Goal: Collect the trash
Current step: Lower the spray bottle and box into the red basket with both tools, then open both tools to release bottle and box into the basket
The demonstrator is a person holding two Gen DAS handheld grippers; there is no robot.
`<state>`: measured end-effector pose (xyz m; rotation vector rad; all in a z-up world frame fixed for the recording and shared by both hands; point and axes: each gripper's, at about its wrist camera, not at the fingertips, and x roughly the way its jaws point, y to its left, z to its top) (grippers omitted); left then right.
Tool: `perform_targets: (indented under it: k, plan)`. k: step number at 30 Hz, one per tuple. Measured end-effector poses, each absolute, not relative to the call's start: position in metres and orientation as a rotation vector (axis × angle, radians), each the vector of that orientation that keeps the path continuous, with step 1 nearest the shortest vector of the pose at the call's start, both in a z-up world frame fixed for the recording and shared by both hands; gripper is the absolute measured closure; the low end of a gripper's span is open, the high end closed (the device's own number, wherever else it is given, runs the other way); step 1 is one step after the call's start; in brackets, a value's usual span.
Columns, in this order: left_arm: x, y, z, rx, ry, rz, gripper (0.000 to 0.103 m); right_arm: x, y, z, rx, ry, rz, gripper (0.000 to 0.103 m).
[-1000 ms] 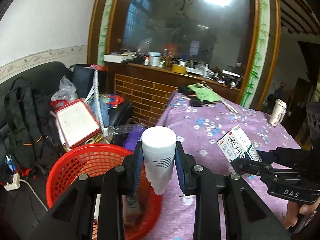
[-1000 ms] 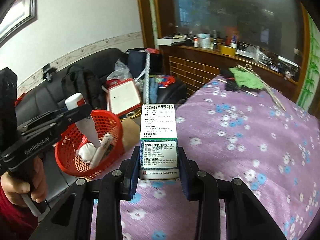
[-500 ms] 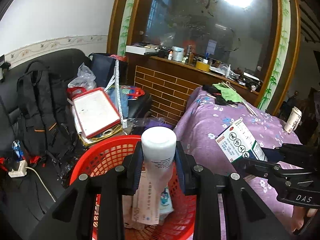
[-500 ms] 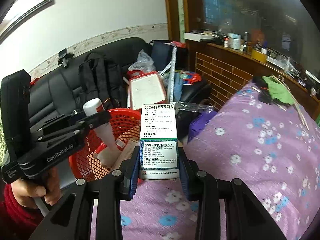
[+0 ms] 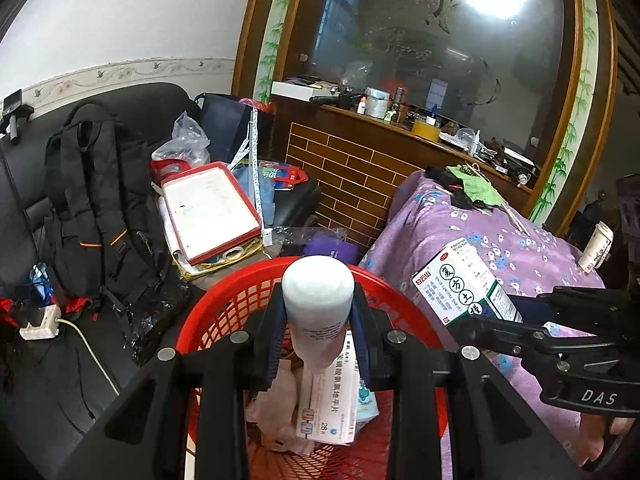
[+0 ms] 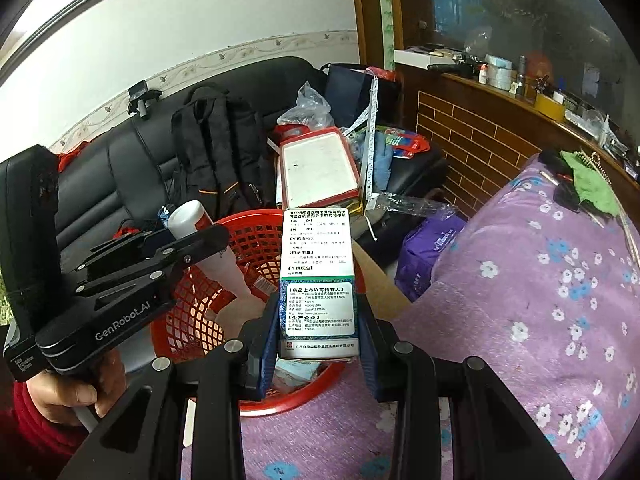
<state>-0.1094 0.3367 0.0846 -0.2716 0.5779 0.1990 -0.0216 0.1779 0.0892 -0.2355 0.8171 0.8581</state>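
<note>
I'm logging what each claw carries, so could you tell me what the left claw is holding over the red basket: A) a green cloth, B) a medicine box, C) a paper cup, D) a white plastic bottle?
D: the left claw is clamped on the white bottle above the red basket; the medicine box sits in the right claw.

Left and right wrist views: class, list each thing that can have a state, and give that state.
White bottle: clamped in the left gripper, above the basket.
Medicine box: upright, clamped in the right gripper.
Red basket: holds cartons and wrappers.
Paper cup: standing on the purple cloth.
</note>
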Motion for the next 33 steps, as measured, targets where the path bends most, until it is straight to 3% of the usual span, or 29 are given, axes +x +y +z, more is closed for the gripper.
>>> perform_targets:
  k: [33]
  plan:
    - [-0.12, 0.345, 0.064, -0.276, 0.617, 0.207, 0.074, -0.014, 0.203, 0.06, -0.223, 0.893, 0.882, 0.064]
